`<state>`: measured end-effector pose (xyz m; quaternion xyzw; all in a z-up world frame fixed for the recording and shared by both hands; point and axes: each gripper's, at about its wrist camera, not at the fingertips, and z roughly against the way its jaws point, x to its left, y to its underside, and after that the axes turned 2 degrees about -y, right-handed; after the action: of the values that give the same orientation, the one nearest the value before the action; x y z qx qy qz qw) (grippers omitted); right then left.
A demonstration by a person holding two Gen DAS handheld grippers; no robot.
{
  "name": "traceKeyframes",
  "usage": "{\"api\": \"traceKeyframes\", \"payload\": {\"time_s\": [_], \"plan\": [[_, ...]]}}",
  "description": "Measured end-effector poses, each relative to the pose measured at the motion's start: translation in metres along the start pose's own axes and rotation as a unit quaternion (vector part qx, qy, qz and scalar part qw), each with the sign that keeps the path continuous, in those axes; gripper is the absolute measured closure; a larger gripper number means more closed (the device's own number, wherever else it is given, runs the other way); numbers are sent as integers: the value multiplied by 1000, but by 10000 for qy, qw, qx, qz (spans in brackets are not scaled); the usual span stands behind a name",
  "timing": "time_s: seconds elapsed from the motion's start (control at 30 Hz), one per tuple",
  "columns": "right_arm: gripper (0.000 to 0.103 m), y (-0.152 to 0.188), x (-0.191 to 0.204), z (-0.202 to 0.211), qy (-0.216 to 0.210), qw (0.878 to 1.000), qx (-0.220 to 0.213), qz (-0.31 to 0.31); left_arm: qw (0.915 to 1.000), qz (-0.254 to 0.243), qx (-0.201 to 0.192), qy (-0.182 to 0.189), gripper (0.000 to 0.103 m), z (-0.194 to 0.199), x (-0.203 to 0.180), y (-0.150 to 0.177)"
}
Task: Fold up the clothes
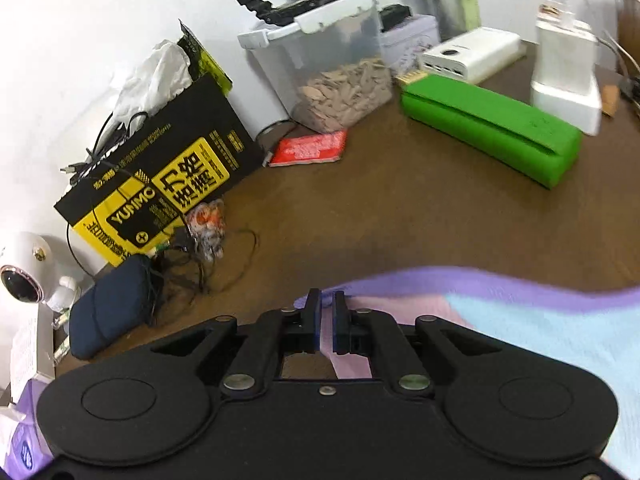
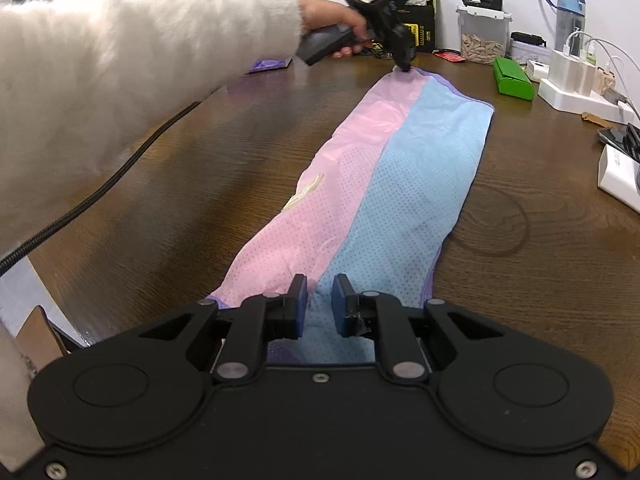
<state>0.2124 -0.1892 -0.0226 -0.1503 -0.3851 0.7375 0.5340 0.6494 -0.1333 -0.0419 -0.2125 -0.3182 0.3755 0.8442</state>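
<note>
Garment [image 2: 384,184] stretched flat between left gripper [image 1: 327,300] and right gripper [image 2: 319,286].

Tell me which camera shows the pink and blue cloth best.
The right wrist view: the cloth lies stretched along the table, from the right gripper to the left gripper at its far corner. The left wrist view shows only one blurred end beside the gripper's fingers.

bright, even indoor light. glare sheen on wooden table [image 2: 168,152] at left. soft shadows. strong fisheye bending at edges, dark corners. motion blur on cloth [image 1: 540,320] near right.
</note>
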Motion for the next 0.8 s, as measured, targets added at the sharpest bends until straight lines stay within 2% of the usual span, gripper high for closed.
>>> {"api": "traceKeyframes", "payload": {"time_s": [0.13,0.23,0.27,0.3,0.37,0.43,0.53,0.6,0.67,0.73,0.77,0.8], "plan": [[85,-1,-1,0,-22,10000,12,19,9995,271,-105,-99,97,-4,2,-6],[85,0,0,-1,-7,10000,-2,51,9975,616,-288,197,94,16,11,-3],[85,0,0,-1,3,10000,-9,67,9965,707,-321,312,84,24,13,-1],[85,1,1,0,5,10000,-29,94,9958,765,-353,347,68,33,15,1],[85,2,2,1,-22,9998,-109,189,9951,826,-438,310,50,55,17,8],[84,4,3,3,-48,9994,-188,284,9943,851,-584,277,46,78,20,17],[84,6,5,5,-88,9986,-307,426,9912,1033,-745,348,44,138,20,44],[83,7,7,13,-163,9970,-565,503,9906,1041,-825,337,41,165,15,58],[71,8,11,27,-146,9945,-847,602,9896,1046,-941,308,33,206,3,84],[46,9,15,45,-115,9903,-1178,724,9884,1095,-996,355,23,229,-6,102],[40,10,16,51,-96,9887,-1290,759,9878,1121,-1011,395,16,240,-13,114],[33,11,16,54,-71,9885,-1312,751,9871,1147,-1026,434,14,250,-20,126]]}}
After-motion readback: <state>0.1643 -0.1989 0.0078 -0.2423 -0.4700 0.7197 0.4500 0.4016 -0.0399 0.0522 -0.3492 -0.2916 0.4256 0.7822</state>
